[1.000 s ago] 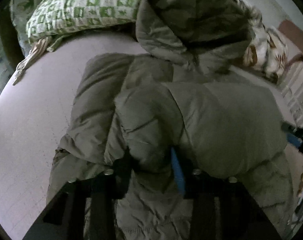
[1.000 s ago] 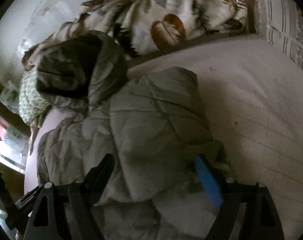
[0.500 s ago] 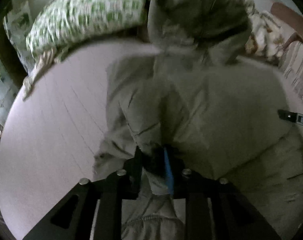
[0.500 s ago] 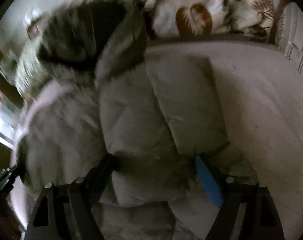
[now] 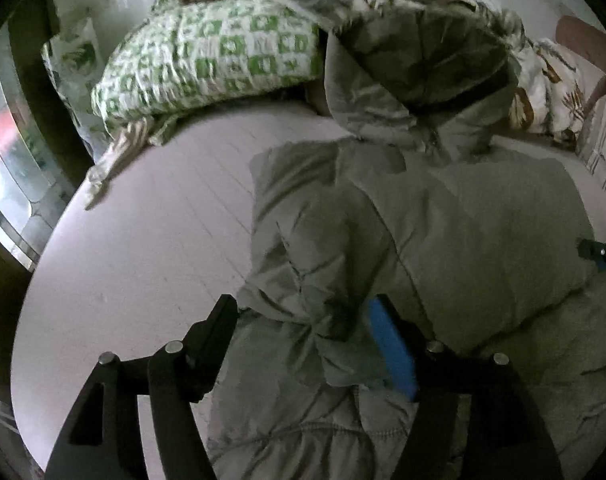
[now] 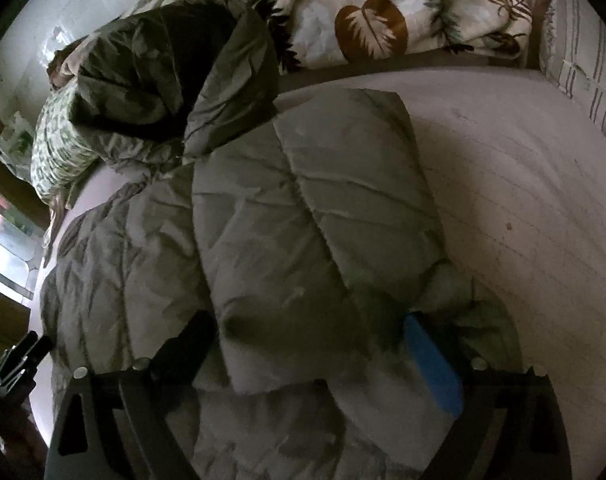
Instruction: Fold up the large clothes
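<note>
Jaws just spread on both grippers (left (image 5: 303, 320), right (image 6: 315, 340)), angled steeply down, straddling the jacket (image 5: 463, 240).

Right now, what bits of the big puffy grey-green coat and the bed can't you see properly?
- Puffy grey-green hooded coat: its bottom hem is cut off by the lower edge in both wrist views, behind the gripper frames.
- Inside of the hood: too dark in the right wrist view.
- Green-and-white checked pillow: mostly hidden behind the hood in the right wrist view.
- Right gripper: its pale fabric fold hides what lies underneath.
</note>
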